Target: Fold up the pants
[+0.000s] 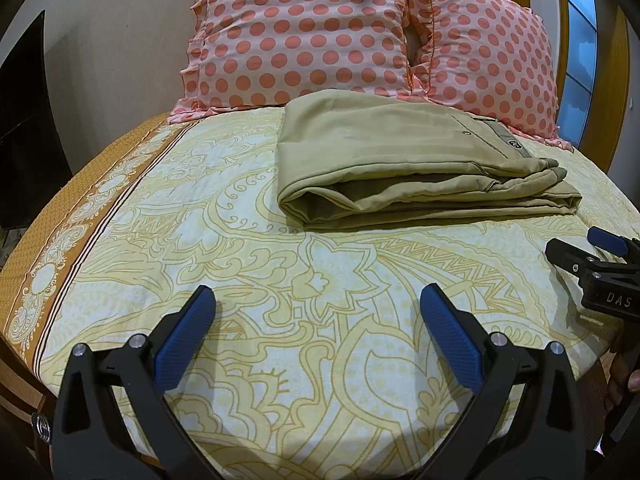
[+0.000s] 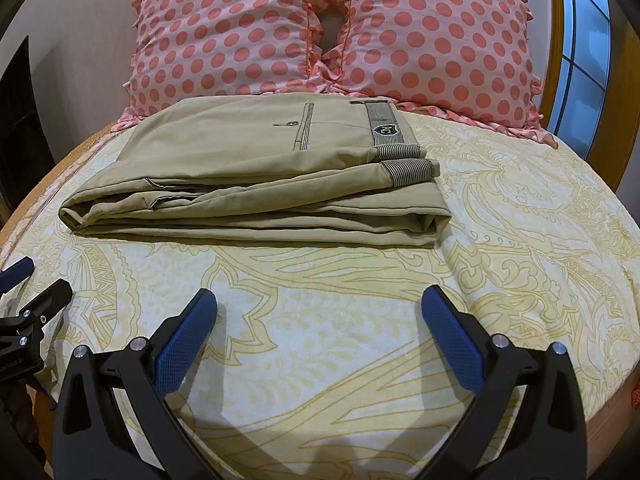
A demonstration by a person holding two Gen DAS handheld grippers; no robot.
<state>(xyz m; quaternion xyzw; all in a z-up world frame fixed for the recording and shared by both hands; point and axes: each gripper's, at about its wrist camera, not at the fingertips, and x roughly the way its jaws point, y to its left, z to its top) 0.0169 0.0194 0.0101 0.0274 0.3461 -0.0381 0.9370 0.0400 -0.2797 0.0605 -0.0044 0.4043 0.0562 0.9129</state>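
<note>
Khaki pants (image 2: 256, 172) lie on the bed (image 2: 360, 340) as a flat stack of several layers, just in front of the two polka-dot pillows (image 2: 332, 32), with the striped waistband and its badge on top at the end farther from the dark opening in the wall. The far edge of the stack touches or nearly touches the pillows' frill; I cannot tell which.

Both claws sit on the near side of the pants, well apart from them. Left claw (image 1: 318, 320) has its blue pads spread wide over bare sheet and grips nothing. Right claw (image 2: 320, 320) is likewise spread and empty.

Judging by the neat stack, the folding looks essentially done (or one last tidy away from it). If anything remains, it is squaring up: the near edge shows loose layers that do not quite line up, and the waistband corner sits slightly back from the layer beneath.

To do that well, I would bring each claw in low along the sheet, pinch only the stray top layer at its corner, and draw it level with the lower edge. Grabbing the whole stack risks dragging it and spoiling the fold. Pressing the top flat afterward would help the creases hold.
</note>
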